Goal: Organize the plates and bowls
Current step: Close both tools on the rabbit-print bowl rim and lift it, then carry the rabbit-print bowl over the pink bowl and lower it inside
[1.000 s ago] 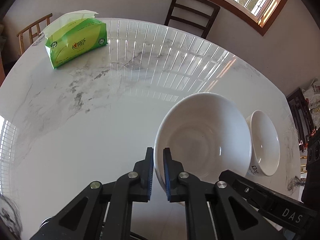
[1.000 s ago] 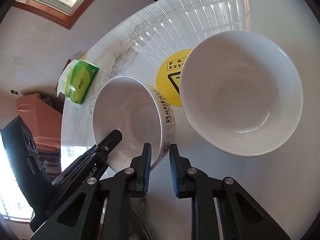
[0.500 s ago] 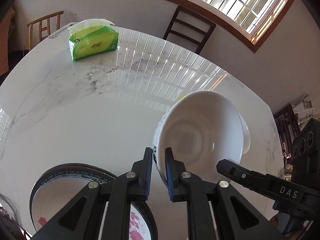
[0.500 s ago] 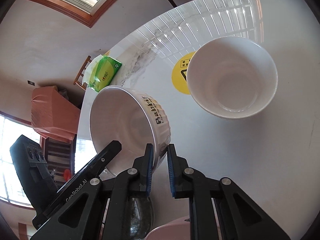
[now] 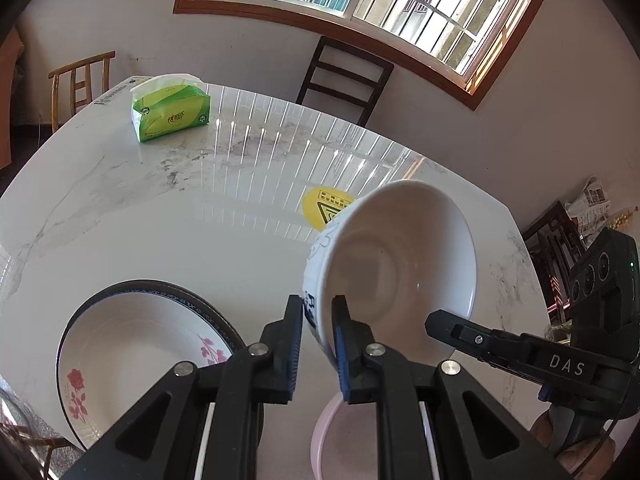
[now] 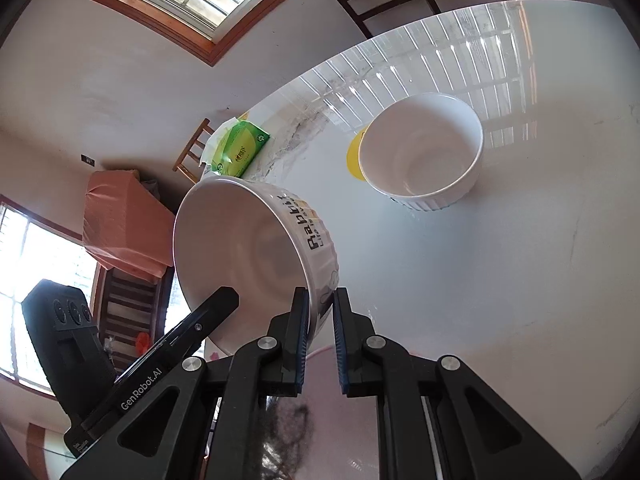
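Left gripper (image 5: 317, 334): angled down toward the table, jaws clamped on the near rim of the white bowl (image 5: 394, 264), one pad outside the wall, one inside.
White bowl: lifted clear of the marble table (image 5: 160, 208), tipped so its mouth faces the left wrist camera; black print on its outer wall. Below it lies the pink dish (image 5: 340, 436), partly hidden by the fingers.
Right gripper (image 6: 320, 328): also pitched downward, jaws closed on the rim of the lettered bowl (image 6: 248, 256) — "Rabbit" printed on its ribbed side.
Lettered bowl: held off the table, tilted, mouth turned to the left of the right wrist view.
Hand (image 5: 576, 450): bare fingers wrapped round the right gripper's handle, low right in the left wrist view.
Third bowl (image 6: 424, 152): white, ribbed, upright on the table, half covering a yellow sticker (image 6: 354, 152).
Flowered plate (image 5: 140, 356): dark patterned rim, pink roses — on the table at the near left.
Tissue pack (image 5: 172, 114): green, at the far edge.
Chairs: a dark one (image 5: 344, 76) under the window, a pale wooden one (image 5: 80, 80) to its left.
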`<state>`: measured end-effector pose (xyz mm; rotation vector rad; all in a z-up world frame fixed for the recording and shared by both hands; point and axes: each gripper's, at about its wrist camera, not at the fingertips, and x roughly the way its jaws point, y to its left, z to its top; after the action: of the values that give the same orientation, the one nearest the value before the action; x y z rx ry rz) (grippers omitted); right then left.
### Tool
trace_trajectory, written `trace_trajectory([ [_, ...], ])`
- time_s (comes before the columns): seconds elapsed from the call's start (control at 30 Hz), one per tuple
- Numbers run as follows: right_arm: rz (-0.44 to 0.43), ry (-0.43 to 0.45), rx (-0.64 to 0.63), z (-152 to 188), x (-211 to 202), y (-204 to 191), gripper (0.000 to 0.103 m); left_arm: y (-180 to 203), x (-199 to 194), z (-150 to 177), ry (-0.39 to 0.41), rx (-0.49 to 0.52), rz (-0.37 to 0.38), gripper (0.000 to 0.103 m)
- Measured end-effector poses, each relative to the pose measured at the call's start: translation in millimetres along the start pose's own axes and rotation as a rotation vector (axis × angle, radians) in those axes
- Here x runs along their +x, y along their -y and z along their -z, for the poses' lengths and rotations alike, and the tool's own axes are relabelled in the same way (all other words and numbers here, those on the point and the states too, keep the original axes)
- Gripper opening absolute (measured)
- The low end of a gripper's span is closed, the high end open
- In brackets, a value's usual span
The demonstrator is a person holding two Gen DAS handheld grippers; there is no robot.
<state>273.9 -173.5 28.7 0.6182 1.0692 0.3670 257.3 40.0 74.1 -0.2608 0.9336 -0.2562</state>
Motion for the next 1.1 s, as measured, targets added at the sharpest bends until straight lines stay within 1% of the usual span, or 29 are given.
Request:
trace_trajectory([
  [0.17, -0.026, 0.03, -0.029, 14, -22, -1, 0.012, 15, -25, 16, 0.048, 0.027, 0.016, 0.015],
  [0.3, -0.044, 0.052, -0.048, 29, -40, -1, 0.012, 29, -45, 33, 0.089, 0.068, 0.016, 0.016],
  [0.5, -0.052, 0.048, -0.056, 52, -54, 10, 0.012, 44, -59, 61, 0.097, 0.102, 0.029, 0.016],
  [0.67, -0.054, 0.027, -0.046, 68, -60, 20, 0.012, 48, -63, 86, 0.073, 0.109, 0.044, 0.016],
  [0.8, -0.051, 0.008, -0.041, 80, -66, 27, 0.013, 49, -61, 103, 0.028, 0.12, 0.051, 0.016],
  [0.97, -0.043, -0.02, -0.023, 90, -69, 36, 0.013, 51, -58, 119, -0.02, 0.133, 0.055, 0.018],
  [1.1, -0.035, -0.022, -0.021, 91, -71, 36, 0.013, 51, -56, 125, -0.055, 0.132, 0.059, 0.018],
])
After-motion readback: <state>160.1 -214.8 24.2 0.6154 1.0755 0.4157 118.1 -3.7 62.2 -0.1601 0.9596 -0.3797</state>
